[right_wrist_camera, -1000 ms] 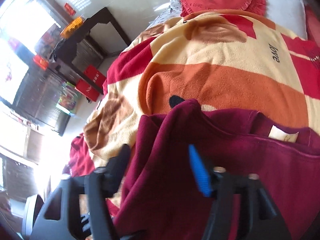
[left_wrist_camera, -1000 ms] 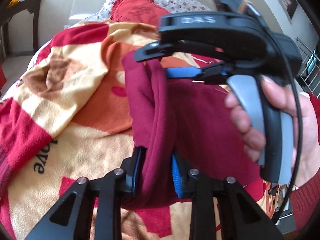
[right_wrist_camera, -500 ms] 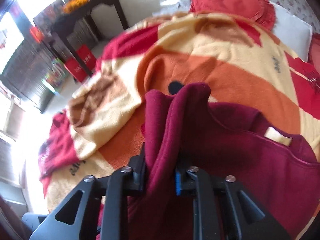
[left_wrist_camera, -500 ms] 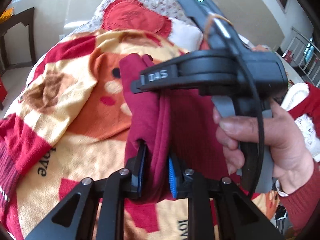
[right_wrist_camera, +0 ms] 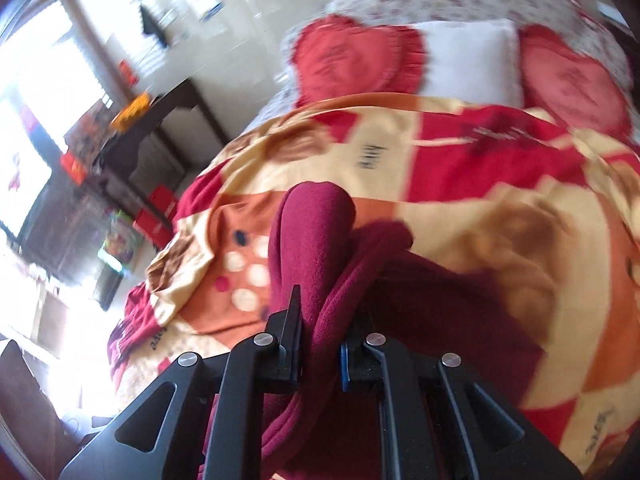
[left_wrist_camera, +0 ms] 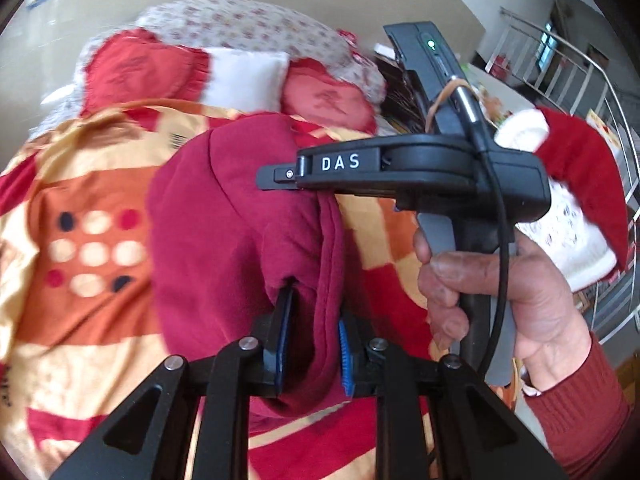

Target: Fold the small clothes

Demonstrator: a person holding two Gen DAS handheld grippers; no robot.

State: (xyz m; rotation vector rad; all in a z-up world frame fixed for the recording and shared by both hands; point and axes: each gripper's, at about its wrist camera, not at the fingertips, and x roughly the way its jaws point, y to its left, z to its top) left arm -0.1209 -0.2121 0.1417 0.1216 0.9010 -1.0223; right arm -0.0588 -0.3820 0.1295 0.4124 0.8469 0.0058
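A dark red fleece garment (left_wrist_camera: 224, 220) hangs bunched above the bed. My left gripper (left_wrist_camera: 312, 344) is shut on a thick fold of it, with cloth bulging out over both blue pads. In the left wrist view the right gripper's black body (left_wrist_camera: 400, 172) marked DAS sits just right of the garment, held by a hand (left_wrist_camera: 492, 292) in a red sleeve. In the right wrist view my right gripper (right_wrist_camera: 320, 344) is shut on another fold of the garment (right_wrist_camera: 312, 240), which rises in a rounded hump between the fingers and trails down to the right.
A fleece blanket (left_wrist_camera: 80, 208) in orange, cream and red covers the bed. Red heart cushions (right_wrist_camera: 356, 60) and a white pillow (right_wrist_camera: 468, 56) lie at the bed's head. A dark side table (right_wrist_camera: 160, 120) with clutter stands left of the bed, by bright windows.
The right gripper closed onto the garment. Both grippers lifted it and carried it across the bed, so the blanket's dotted patch and the pillows have come into view.
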